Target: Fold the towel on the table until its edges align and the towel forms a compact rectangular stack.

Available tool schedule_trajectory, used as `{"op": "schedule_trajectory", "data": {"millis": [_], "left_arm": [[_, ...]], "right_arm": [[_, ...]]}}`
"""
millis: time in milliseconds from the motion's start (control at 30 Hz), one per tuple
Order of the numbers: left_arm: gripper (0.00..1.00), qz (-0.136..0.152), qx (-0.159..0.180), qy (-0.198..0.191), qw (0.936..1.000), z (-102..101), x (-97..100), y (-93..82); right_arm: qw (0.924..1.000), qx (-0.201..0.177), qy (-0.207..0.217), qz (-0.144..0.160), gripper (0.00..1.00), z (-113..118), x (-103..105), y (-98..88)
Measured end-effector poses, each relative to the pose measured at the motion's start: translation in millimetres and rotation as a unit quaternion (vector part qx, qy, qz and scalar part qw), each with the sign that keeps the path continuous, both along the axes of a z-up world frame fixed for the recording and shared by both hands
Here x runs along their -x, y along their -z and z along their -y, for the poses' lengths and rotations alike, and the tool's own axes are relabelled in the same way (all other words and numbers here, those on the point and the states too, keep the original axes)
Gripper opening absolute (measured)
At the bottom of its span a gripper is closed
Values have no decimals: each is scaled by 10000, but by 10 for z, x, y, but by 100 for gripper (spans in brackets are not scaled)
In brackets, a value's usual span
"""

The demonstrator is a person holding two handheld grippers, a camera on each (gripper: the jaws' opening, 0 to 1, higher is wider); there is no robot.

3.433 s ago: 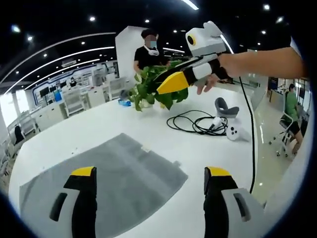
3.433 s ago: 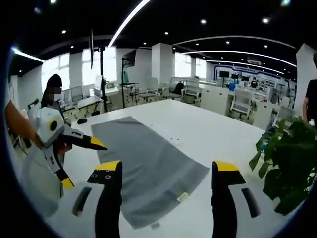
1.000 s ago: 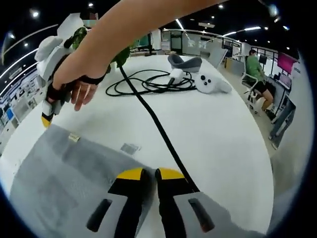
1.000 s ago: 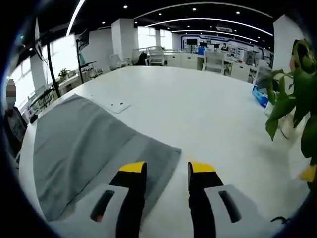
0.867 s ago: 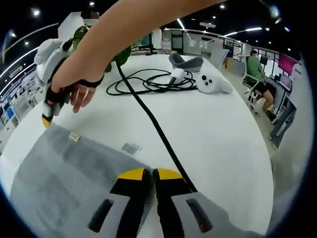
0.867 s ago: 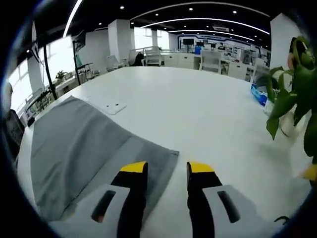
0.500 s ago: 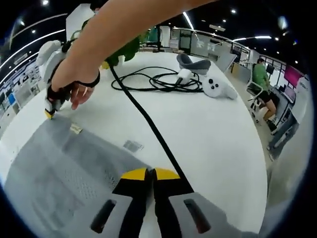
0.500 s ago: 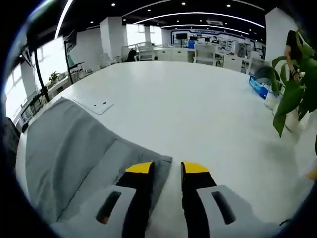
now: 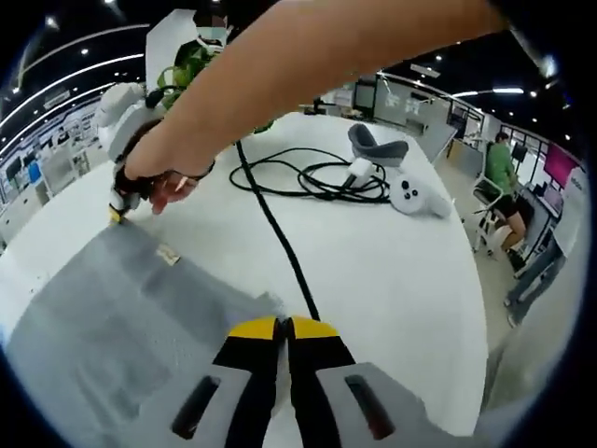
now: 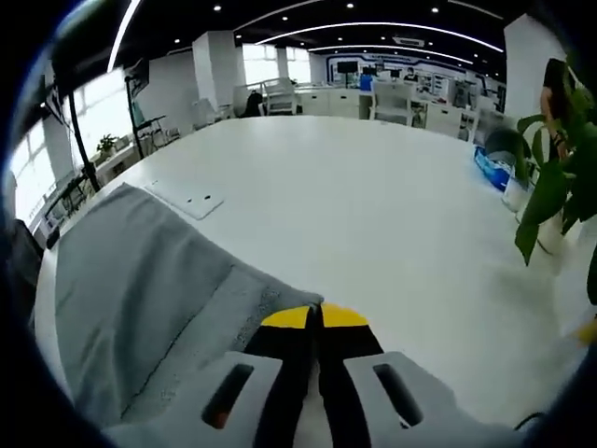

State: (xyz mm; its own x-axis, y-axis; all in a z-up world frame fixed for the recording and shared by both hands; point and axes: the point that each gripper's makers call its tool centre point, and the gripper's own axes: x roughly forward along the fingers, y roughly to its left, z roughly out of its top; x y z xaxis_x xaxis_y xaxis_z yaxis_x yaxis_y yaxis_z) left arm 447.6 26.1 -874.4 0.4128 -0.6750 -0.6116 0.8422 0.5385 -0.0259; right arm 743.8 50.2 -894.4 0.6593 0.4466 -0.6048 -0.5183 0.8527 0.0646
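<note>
A grey towel (image 9: 103, 327) lies flat on the white table (image 9: 392, 280). My left gripper (image 9: 283, 327) is shut, its yellow tips pinching the towel's near corner (image 9: 269, 302). Farther along the same edge, my right gripper (image 9: 118, 215), held in a hand (image 9: 168, 173), touches the towel's other corner with its tip. In the right gripper view the towel (image 10: 140, 280) spreads to the left, and my right gripper (image 10: 314, 317) is shut on its corner (image 10: 297, 304).
A black cable (image 9: 275, 229) runs from the right gripper over the table to my left jaws. Beyond lie a cable coil (image 9: 317, 182), a white controller (image 9: 412, 193) and a potted plant (image 10: 550, 187). A small plate (image 10: 185, 199) is set into the table.
Both grippers came down from open above the towel to its corners. In the last second the right jaws closed fully on their corner; the left stayed shut on its corner.
</note>
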Motion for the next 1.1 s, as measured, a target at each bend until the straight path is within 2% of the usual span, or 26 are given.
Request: {"op": "schedule_trajectory", "data": {"millis": [200, 300, 433, 533, 667, 700, 767, 833, 933, 1033, 1067, 1100], "left_arm": [[2, 166, 99, -251, 9995, -168, -9, -272], [2, 242, 222, -401, 9987, -239, -9, -429], [2, 336, 315, -588, 9972, -354, 24, -636], [2, 439, 336, -643, 9964, -448, 58, -754], [2, 544, 407, -683, 9954, -577, 128, -928], [2, 624, 440, -671, 9948, -615, 156, -1000], [2, 732, 475, -644, 9941, -676, 205, -1115], [2, 750, 647, -668, 9928, -763, 246, -1245], [3, 790, 845, -681, 9909, -899, 319, -1417], [3, 849, 1005, -637, 9893, -1077, 397, -1590], [3, 963, 1118, -618, 9871, -1105, 413, -1683], [3, 955, 1226, -574, 9862, -1163, 451, -1768]], "right_arm": [[9999, -117, 9, 116, 0, -45, 217, -337], [9996, -210, 17, 168, 0, -88, 213, -412], [9992, -332, -1, 208, 0, -148, 276, -645], [9988, -409, 26, 257, 0, -194, 359, -841], [9983, -450, 95, 367, 0, -249, 371, -1057], [9981, -470, 117, 377, 0, -283, 453, -1135], [9978, -479, 177, 418, 0, -324, 467, -1217], [9976, -492, 213, 441, 0, -374, 441, -1283], [9971, -509, 278, 483, 0, -492, 561, -1462], [9968, -422, 344, 586, 0, -592, 579, -1603], [9963, -403, 393, 656, 0, -608, 587, -1666], [9953, -500, 457, 697, 0, -677, 688, -1788]]}}
